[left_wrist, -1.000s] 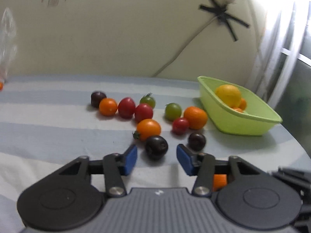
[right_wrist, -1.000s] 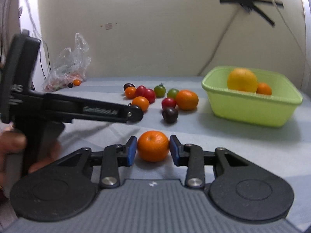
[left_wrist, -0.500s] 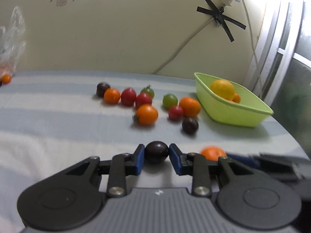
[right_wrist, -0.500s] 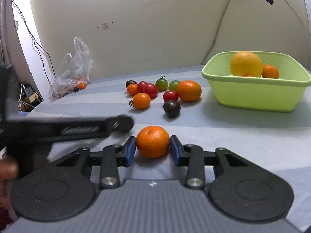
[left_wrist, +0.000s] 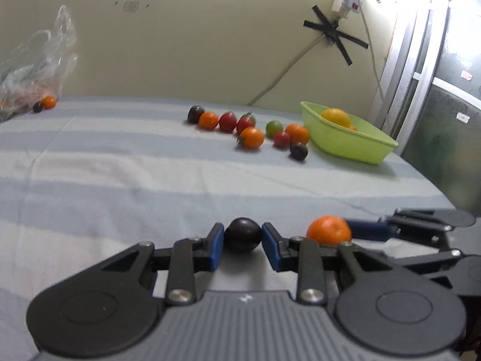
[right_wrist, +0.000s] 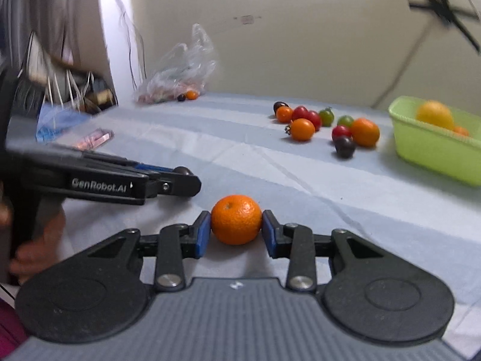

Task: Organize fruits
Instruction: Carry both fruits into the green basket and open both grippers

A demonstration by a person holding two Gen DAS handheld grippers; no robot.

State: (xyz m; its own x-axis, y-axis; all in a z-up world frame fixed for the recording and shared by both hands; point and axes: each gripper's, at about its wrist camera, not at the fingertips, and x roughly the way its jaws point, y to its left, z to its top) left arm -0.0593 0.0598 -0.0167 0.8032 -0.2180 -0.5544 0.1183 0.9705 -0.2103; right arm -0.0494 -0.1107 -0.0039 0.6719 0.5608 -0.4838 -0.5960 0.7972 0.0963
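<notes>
My left gripper [left_wrist: 243, 240] is shut on a dark purple tomato [left_wrist: 243, 234], its blue pads pressing both sides. My right gripper [right_wrist: 236, 231] is shut on a small orange mandarin [right_wrist: 236, 219]; that mandarin [left_wrist: 329, 229] also shows at the right in the left wrist view. Both held fruits hang near the front of the striped cloth [left_wrist: 120, 180]. Far back lies a cluster of several tomatoes [left_wrist: 251, 137] in red, orange, green and dark purple, next to a lime green basket [left_wrist: 354, 143] holding a yellow citrus [left_wrist: 336, 117]. From the side, the left gripper [right_wrist: 180, 177] sits left of the mandarin.
A clear plastic bag [right_wrist: 180, 72] with small fruits beside it lies at the back left by the wall. A person's hand [right_wrist: 39, 240] grips the left tool. Clutter [right_wrist: 75, 96] stands beyond the cloth's left edge. A taped cable [left_wrist: 330, 30] runs down the wall.
The left gripper closed on the dark purple tomato and drew back from the cluster with it. The right gripper pulled back and swung left, still holding the mandarin.
</notes>
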